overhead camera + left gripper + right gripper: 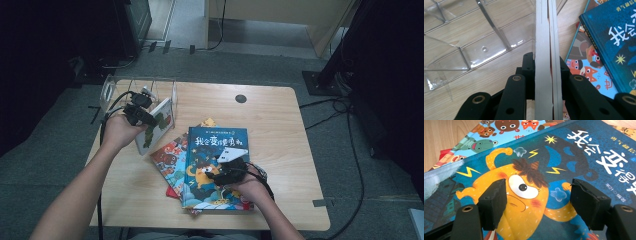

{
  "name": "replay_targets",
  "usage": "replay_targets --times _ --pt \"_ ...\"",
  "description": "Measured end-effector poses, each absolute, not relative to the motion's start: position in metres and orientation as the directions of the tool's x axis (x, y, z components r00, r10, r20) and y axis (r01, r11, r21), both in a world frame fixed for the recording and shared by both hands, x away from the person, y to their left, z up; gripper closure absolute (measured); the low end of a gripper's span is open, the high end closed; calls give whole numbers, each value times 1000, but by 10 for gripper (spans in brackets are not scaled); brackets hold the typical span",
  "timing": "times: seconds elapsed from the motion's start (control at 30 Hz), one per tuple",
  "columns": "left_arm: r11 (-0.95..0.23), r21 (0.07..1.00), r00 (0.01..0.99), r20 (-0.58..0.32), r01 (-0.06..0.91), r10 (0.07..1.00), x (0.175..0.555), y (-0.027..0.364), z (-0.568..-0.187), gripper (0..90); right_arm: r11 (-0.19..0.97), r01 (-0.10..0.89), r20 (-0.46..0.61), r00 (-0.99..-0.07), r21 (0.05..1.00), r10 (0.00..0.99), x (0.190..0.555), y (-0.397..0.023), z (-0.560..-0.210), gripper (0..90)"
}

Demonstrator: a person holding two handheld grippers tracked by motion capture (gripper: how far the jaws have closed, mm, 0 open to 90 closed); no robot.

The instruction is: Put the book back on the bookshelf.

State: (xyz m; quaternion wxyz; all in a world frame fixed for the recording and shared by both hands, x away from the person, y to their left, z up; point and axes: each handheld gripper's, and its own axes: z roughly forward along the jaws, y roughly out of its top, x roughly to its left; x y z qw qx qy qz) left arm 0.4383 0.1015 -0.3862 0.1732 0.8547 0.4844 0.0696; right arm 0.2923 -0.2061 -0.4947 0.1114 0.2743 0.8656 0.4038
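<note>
Clear rack (469, 52) beside clamped book (547, 50) — seemingly close.

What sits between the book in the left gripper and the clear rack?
Nothing: in the left gripper view, bare table separates the held book from the clear rack. The left gripper is clamped on it.

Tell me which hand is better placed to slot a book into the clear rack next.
Left. The left gripper already clamps an upright book beside the clear rack; the right gripper hangs open over the blue book.

One held book (156, 126), approx 4 stacked books (216, 167), 1 clear rack (111, 86).
</note>
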Motion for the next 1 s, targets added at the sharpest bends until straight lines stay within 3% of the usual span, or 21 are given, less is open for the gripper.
replay_targets --times 1.0 --pt "-431 316 471 -61 845 880 459 93 -387 771 522 386 30 -824 760 566 292 -206 -495 294"
